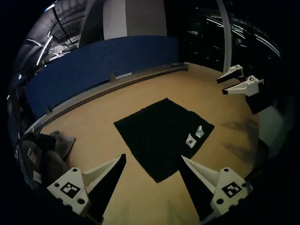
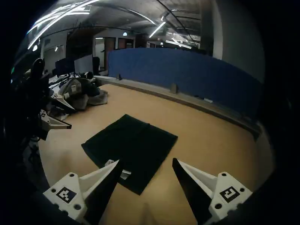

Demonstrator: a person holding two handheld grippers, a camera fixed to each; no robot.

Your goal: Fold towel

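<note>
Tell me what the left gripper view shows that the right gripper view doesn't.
Left gripper view: the right gripper, open, far off at the upper right, a dark glass wall behind it, and two white tags in plain sight on the towel.
Right gripper view: the left gripper, open, at the left edge, and desks with monitors beyond it.
Both: the dark towel lying flat on the tan table, the blue divider and a grey cloth pile.
</note>
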